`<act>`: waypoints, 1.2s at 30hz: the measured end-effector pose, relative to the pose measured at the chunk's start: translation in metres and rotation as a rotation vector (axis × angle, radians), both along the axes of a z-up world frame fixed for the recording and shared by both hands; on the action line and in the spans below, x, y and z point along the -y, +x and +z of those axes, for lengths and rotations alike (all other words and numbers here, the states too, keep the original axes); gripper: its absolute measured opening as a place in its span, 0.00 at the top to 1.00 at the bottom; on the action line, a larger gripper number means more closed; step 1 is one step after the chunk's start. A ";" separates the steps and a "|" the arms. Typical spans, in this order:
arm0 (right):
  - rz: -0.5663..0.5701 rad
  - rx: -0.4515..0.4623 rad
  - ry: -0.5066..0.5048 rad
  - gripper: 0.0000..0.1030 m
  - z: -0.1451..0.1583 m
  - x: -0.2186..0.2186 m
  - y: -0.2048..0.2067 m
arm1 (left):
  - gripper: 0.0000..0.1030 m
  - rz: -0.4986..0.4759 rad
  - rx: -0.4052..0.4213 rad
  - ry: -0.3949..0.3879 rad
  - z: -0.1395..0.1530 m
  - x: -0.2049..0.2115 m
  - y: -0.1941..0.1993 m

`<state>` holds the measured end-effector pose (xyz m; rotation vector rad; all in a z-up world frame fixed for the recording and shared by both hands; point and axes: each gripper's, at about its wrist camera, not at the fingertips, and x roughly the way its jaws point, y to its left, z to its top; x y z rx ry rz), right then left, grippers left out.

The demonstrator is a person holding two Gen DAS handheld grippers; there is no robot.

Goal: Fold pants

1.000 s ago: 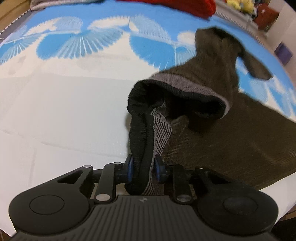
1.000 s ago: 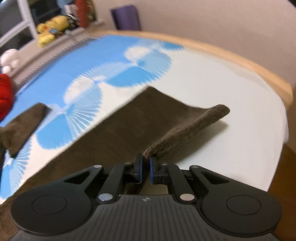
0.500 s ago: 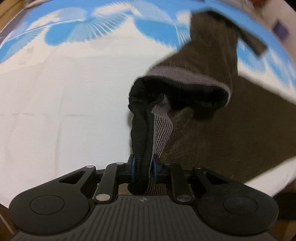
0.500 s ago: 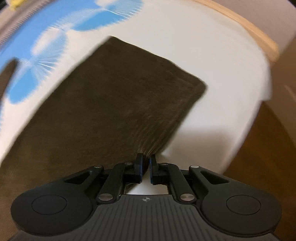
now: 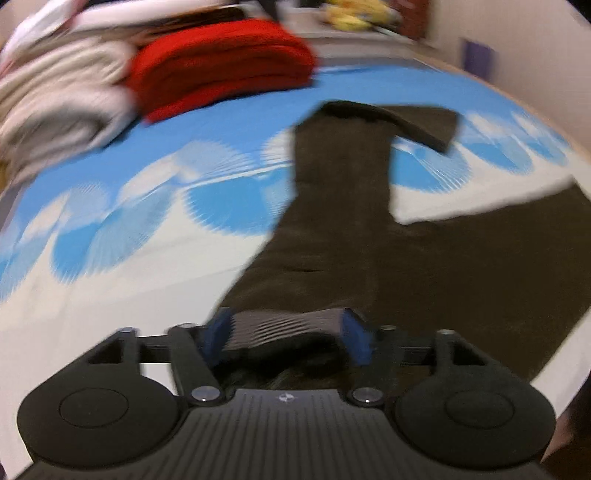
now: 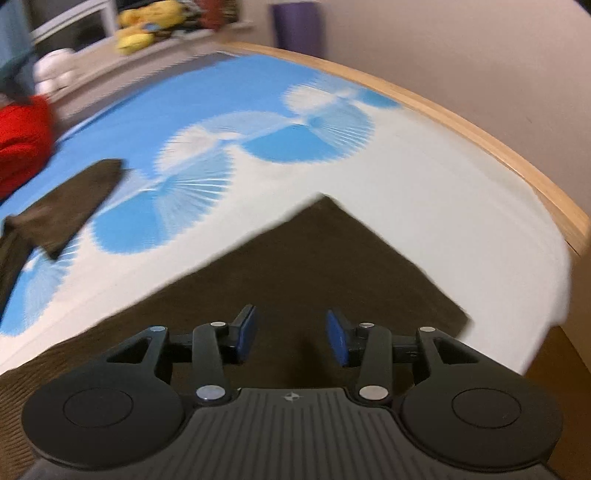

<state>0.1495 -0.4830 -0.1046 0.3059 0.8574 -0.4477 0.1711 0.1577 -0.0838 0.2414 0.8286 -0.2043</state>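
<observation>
Dark brown pants (image 5: pixel 332 229) lie spread on a bed with a blue and white sheet (image 5: pixel 147 206). One leg runs away from me, its end folded over; the other leg (image 6: pixel 317 266) reaches the right side. My left gripper (image 5: pixel 286 334) is open, and the grey ribbed waistband (image 5: pixel 284 325) lies loose between its blue pads. My right gripper (image 6: pixel 290 338) is open and empty just above the flat end of the near leg. The folded far leg end also shows at the left of the right wrist view (image 6: pixel 62 206).
A folded red blanket (image 5: pixel 221 59) and beige clothes (image 5: pixel 55 96) lie at the bed's far end. A wooden bed rim (image 6: pixel 480 133) runs along the right side, near the wall. Yellow toys (image 6: pixel 144 26) sit on a shelf beyond.
Both grippers have opened and let go of the pants. The waistband and the leg end have dropped flat onto the bed. Both cameras have tilted up.
</observation>
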 end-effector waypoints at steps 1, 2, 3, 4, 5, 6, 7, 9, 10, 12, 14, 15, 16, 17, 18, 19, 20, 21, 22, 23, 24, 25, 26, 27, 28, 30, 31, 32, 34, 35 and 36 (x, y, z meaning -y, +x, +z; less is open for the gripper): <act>0.023 0.009 0.003 0.58 0.001 -0.008 0.006 | 0.21 -0.037 -0.010 0.040 -0.005 0.015 0.003; 0.040 0.019 0.010 0.58 0.003 -0.016 0.013 | 0.21 -0.065 -0.021 0.075 -0.011 0.028 0.006; 0.051 0.025 0.017 0.58 0.005 -0.019 0.019 | 0.21 -0.095 -0.030 0.117 -0.018 0.040 0.011; 0.062 0.032 0.025 0.57 0.008 -0.022 0.023 | 0.21 -0.118 -0.030 0.157 -0.023 0.050 0.015; 0.071 0.036 0.032 0.57 0.009 -0.029 0.029 | 0.21 -0.134 -0.027 0.206 -0.030 0.058 0.015; 0.079 0.038 0.037 0.57 0.010 -0.033 0.034 | 0.24 -0.144 -0.027 0.264 -0.039 0.063 0.014; 0.086 0.037 0.042 0.57 0.010 -0.038 0.039 | 0.33 -0.146 -0.030 0.330 -0.047 0.067 0.014; 0.100 0.037 0.054 0.57 0.011 -0.046 0.050 | 0.56 -0.165 -0.048 0.380 -0.054 0.063 0.018; 0.109 0.040 0.058 0.57 0.011 -0.052 0.052 | 0.72 -0.168 -0.067 0.370 -0.055 0.059 0.021; 0.133 0.041 0.055 0.57 0.011 -0.064 0.059 | 0.75 -0.108 -0.036 0.377 -0.049 0.045 0.026; 0.157 0.039 0.050 0.57 0.011 -0.075 0.068 | 0.77 0.013 0.011 0.356 -0.033 0.017 0.032; 0.171 0.041 0.049 0.57 0.011 -0.081 0.072 | 0.77 0.134 0.045 0.344 -0.023 -0.004 0.039; 0.182 0.043 0.046 0.57 0.011 -0.086 0.077 | 0.78 0.249 0.085 0.362 -0.016 -0.022 0.044; 0.193 0.045 0.043 0.57 0.010 -0.092 0.082 | 0.80 0.364 0.131 0.413 -0.011 -0.038 0.048; 0.202 0.045 0.042 0.57 0.011 -0.097 0.085 | 0.79 0.485 0.160 0.477 -0.007 -0.056 0.053; 0.211 0.046 0.044 0.57 0.011 -0.101 0.088 | 0.74 0.552 0.163 0.471 -0.004 -0.069 0.056; 0.219 0.048 0.048 0.57 0.012 -0.106 0.092 | 0.70 0.597 0.153 0.415 0.001 -0.081 0.056; 0.228 0.050 0.052 0.57 0.012 -0.111 0.095 | 0.68 0.624 0.151 0.322 0.006 -0.091 0.053; 0.238 0.055 0.055 0.57 0.013 -0.117 0.098 | 0.67 0.621 0.153 0.275 0.008 -0.093 0.052; 0.248 0.060 0.057 0.57 0.014 -0.123 0.102 | 0.67 0.596 0.151 0.262 0.008 -0.089 0.052; 0.258 0.063 0.057 0.57 0.014 -0.128 0.106 | 0.65 0.548 0.147 0.267 0.008 -0.081 0.052; 0.267 0.065 0.058 0.57 0.014 -0.133 0.109 | 0.62 0.510 0.142 0.270 0.007 -0.075 0.053; 0.276 0.066 0.059 0.57 0.014 -0.138 0.112 | 0.61 0.481 0.133 0.265 0.005 -0.068 0.054; 0.285 0.067 0.061 0.57 0.014 -0.143 0.116 | 0.61 0.459 0.116 0.246 0.001 -0.060 0.057; 0.291 0.068 0.063 0.57 0.014 -0.148 0.120 | 0.61 0.444 0.097 0.217 -0.001 -0.055 0.058; 0.301 0.069 0.069 0.57 0.013 -0.157 0.126 | 0.61 0.426 0.057 0.127 -0.004 -0.045 0.060; 0.306 0.072 0.073 0.57 0.013 -0.162 0.129 | 0.61 0.425 0.042 0.085 -0.007 -0.039 0.065; 0.310 0.075 0.076 0.58 0.013 -0.166 0.131 | 0.61 0.428 0.030 0.047 -0.007 -0.035 0.065; 0.312 0.088 0.079 0.61 0.013 -0.173 0.136 | 0.61 0.435 0.003 -0.031 -0.007 -0.029 0.072; 0.310 0.099 0.080 0.74 0.013 -0.176 0.138 | 0.61 0.434 -0.011 -0.067 -0.009 -0.026 0.075; 0.306 0.113 0.077 0.85 0.013 -0.178 0.141 | 0.62 0.427 -0.023 -0.101 -0.009 -0.022 0.081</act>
